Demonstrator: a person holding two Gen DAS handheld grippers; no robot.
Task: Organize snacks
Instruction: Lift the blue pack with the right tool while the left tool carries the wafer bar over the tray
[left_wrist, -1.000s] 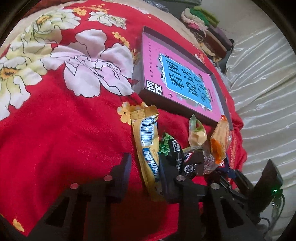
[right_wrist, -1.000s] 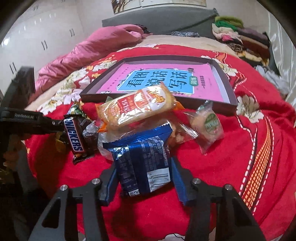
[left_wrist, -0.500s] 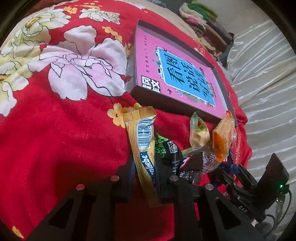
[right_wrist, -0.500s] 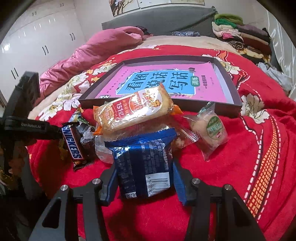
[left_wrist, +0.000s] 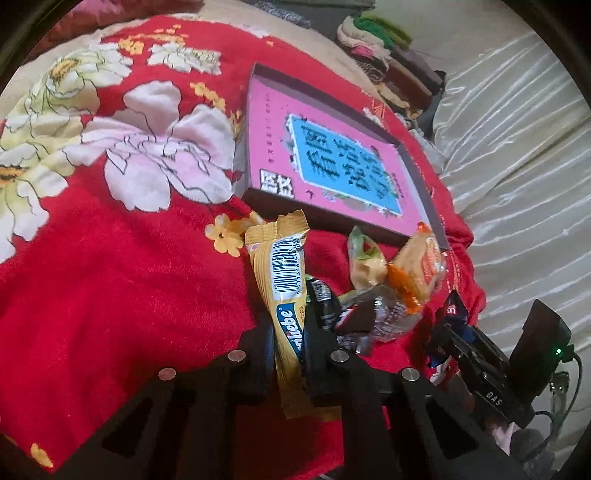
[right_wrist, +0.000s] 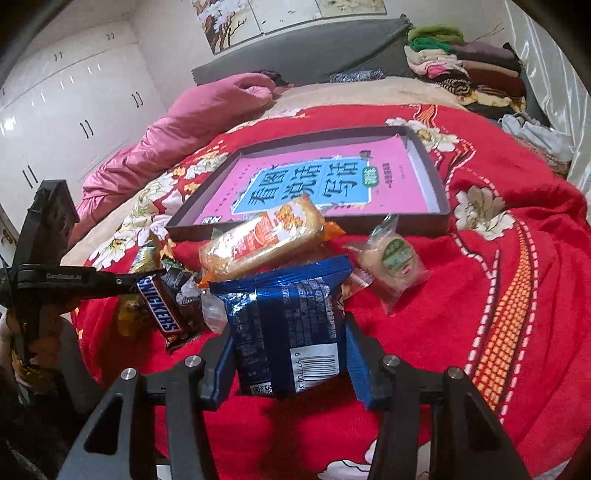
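Observation:
My left gripper (left_wrist: 290, 332) has its jaws closing tight on the lower end of a yellow wafer bar (left_wrist: 282, 273), and the pads press on its wrapper. My right gripper (right_wrist: 288, 332) is shut on a blue snack packet (right_wrist: 288, 317), held upright between the blue fingers (right_wrist: 354, 354). Between them lies a pile: a Snickers bar (right_wrist: 162, 310), an orange cake packet (right_wrist: 266, 232) and a round green-label pastry (right_wrist: 395, 258). Behind the pile a dark tray (right_wrist: 424, 223) holds a pink book (right_wrist: 314, 181). In the right wrist view the left gripper (right_wrist: 147, 280) reaches in from the left.
Everything lies on a bed with a red flowered blanket (left_wrist: 110, 277). A pink duvet (right_wrist: 177, 125) is bunched at the head end. Folded clothes (right_wrist: 461, 66) are stacked at the far right. A white curtain (left_wrist: 517, 147) hangs beside the bed, and white wardrobes (right_wrist: 74, 92) stand left.
My left jaws have closed from either side of the yellow wafer bar onto it. The right gripper has kept the blue packet, hardly moving.

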